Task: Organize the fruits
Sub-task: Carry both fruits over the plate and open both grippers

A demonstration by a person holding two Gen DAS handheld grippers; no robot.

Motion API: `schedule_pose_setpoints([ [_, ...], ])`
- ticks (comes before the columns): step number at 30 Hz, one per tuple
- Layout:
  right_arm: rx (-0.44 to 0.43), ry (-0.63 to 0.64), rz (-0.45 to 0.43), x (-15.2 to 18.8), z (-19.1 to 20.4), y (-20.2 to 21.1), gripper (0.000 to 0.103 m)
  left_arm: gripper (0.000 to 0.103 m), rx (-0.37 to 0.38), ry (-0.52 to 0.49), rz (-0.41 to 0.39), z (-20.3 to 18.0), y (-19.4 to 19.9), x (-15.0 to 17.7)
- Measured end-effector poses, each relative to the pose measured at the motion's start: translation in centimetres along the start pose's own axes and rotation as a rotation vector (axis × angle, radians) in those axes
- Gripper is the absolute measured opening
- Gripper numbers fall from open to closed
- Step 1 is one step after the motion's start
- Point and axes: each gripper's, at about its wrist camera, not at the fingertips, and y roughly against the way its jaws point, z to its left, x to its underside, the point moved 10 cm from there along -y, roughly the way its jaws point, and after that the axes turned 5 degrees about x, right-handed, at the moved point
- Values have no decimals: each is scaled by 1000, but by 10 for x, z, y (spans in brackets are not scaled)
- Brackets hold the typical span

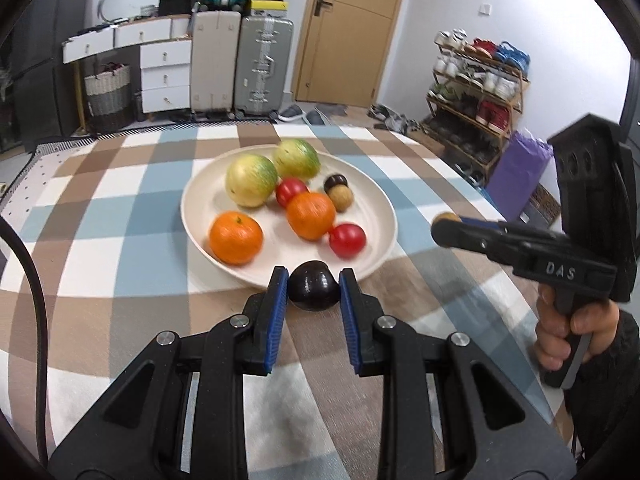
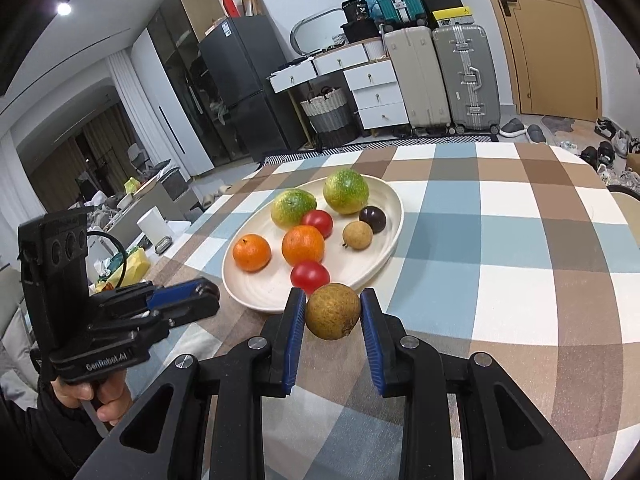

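Left tool (image 1: 313, 283) clamps a dark plum (image 1: 314, 286), right tool (image 2: 332, 312) clamps a brown longan (image 2: 333, 311). Both hang just short of the cream plate's (image 1: 192, 216) near rim, mid-worktop; plate lies straight ahead, left slightly nearer.

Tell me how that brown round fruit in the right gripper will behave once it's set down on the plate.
The brown fruit looks nearly spherical, so it will probably roll on the plate unless it nests against another fruit. Its dull, rough-looking skin suggests the blue pads of the right gripper won't slip easily. It seems small and firm, likely light, showing no visible squashing.
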Motion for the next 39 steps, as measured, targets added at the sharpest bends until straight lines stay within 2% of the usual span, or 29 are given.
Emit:
schedule_pose_setpoints([
  [12,57,-5,-15,-20,-2,-12,29,23,-51,1,-52,12,-8,-32],
  [18,57,9,-25,-35,1,-18,29,23,-67,7,-64,20,-19,-41],
  [27,60,-39,-22,-35,-10,-37,29,23,-75,16,-64,25,-30,-38],
  [39,67,-25,14,-32,-11,-54,29,23,-86,-17,-44,19,-40,-33],
])
